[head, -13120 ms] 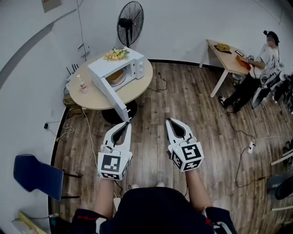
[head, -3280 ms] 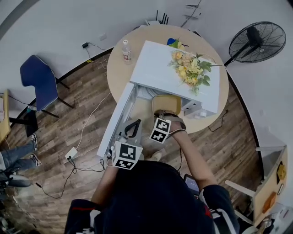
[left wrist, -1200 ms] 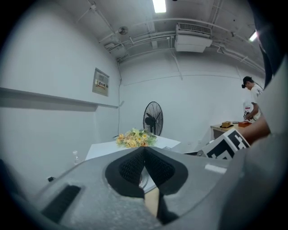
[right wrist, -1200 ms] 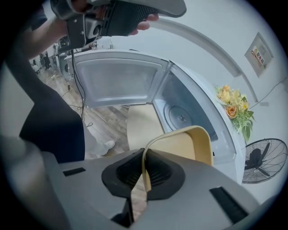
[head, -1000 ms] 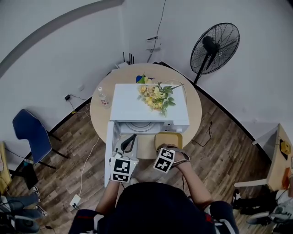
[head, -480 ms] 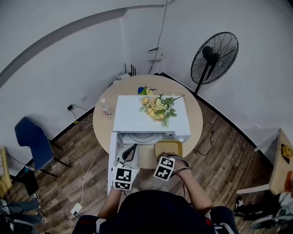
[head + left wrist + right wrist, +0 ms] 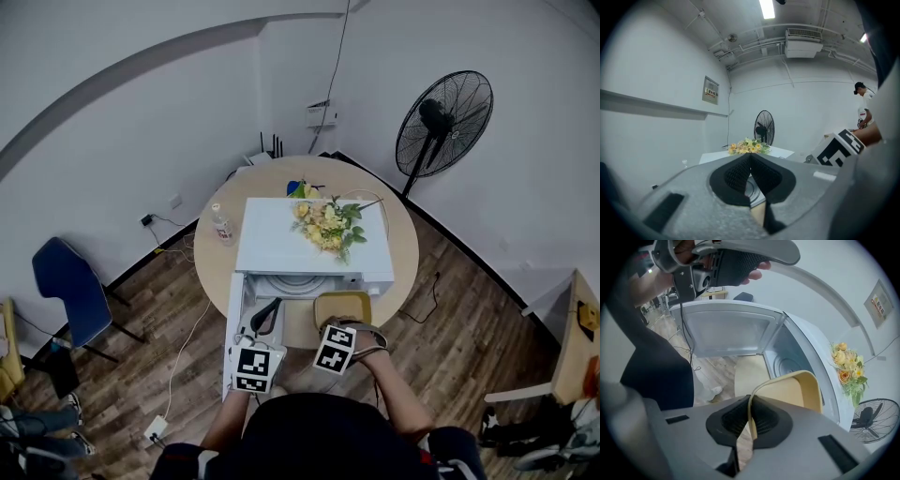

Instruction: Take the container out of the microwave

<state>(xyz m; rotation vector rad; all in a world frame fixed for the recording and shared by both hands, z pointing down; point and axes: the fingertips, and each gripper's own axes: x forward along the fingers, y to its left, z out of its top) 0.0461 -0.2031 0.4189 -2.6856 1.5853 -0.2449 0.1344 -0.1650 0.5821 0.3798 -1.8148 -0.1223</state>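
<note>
Since the container (image 7: 792, 390) sits just outside the microwave (image 7: 309, 244), held only by its thin near rim, the step likely calls for keeping it level and easing it down onto the table (image 7: 398, 253) in front of the microwave; the right hand-held gripper (image 7: 750, 420) is pinched narrow on that rim; the left hand-held gripper (image 7: 750, 159), jaws together and empty, hovers by the microwave's open door (image 7: 232, 319).

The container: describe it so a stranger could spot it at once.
Find the round table with the white microwave topped with flowers. Just before its open cavity, the right hand-held gripper pinches a shallow tan container by its rim. It is the only tan, rounded-square dish there.
</note>
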